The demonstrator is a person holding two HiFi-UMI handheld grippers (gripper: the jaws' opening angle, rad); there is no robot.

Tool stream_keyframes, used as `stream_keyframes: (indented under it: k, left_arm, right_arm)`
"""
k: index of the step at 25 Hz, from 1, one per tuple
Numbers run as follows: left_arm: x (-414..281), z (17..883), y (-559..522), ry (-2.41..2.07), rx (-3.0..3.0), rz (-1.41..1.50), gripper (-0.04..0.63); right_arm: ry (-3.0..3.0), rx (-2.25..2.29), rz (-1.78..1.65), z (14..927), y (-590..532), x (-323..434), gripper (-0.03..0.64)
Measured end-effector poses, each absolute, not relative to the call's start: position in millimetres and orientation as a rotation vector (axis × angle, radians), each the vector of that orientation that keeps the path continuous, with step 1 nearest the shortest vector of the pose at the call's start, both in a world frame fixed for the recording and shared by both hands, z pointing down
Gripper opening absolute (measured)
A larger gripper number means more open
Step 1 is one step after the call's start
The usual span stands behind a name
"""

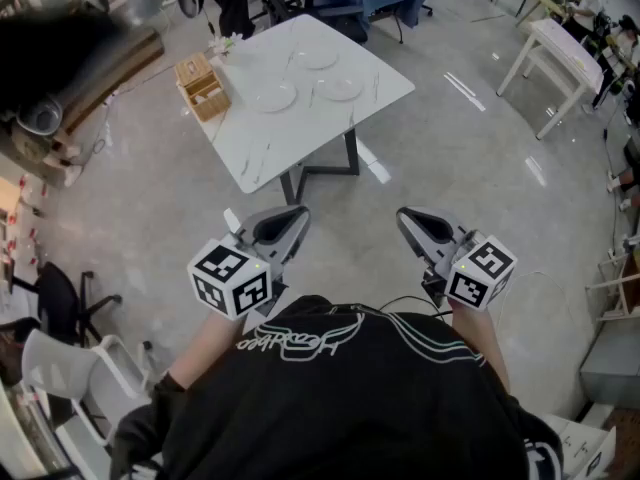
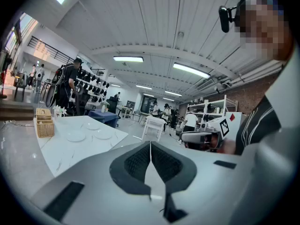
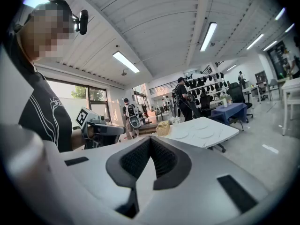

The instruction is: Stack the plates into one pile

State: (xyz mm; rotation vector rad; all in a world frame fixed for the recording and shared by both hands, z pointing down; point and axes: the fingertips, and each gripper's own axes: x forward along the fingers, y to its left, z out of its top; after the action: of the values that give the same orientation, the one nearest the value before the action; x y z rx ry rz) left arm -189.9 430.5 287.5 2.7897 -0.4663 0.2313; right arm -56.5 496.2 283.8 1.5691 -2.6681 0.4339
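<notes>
Short of the table (image 1: 300,143), left gripper (image 1: 296,216) and right gripper (image 1: 408,218) both pinched tight, holding nothing; table well ahead, slightly left, left gripper nearer; three plates (image 1: 272,96) lie apart on it, unstacked.

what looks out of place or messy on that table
Nothing stands out. The three plates lie flat and apart on the white table, and the basket stands upright near its corner. No spill or break shows from here.
</notes>
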Motion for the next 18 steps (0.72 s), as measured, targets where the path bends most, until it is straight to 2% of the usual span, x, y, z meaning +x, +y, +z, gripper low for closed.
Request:
stream_keyframes:
  k: [8,16,17,18]
  left_arm:
    - [-194.3,280.3,435.9,-0.487,2.815,0.218,0.029]
    - [-178.2,292.2,400.1,-0.508,2.791,0.216,0.029]
    - [-174.1,295.6,391.8,-0.509,2.786,0.219,0.029]
    - [-169.9,299.3,381.9,-0.511,2.780,0.222,0.029]
  right_arm:
    - [-2.653,1.610,0.379,273.6,505.0,-46.1,0.026]
    - [-2.646,1.682,0.435,287.9,463.6,-19.4,0.035]
    - [-2.644,1.681,0.450,292.2,454.1,-14.8,0.067]
    - [-2.645,1.675,0.470,296.6,443.5,-10.5,0.130]
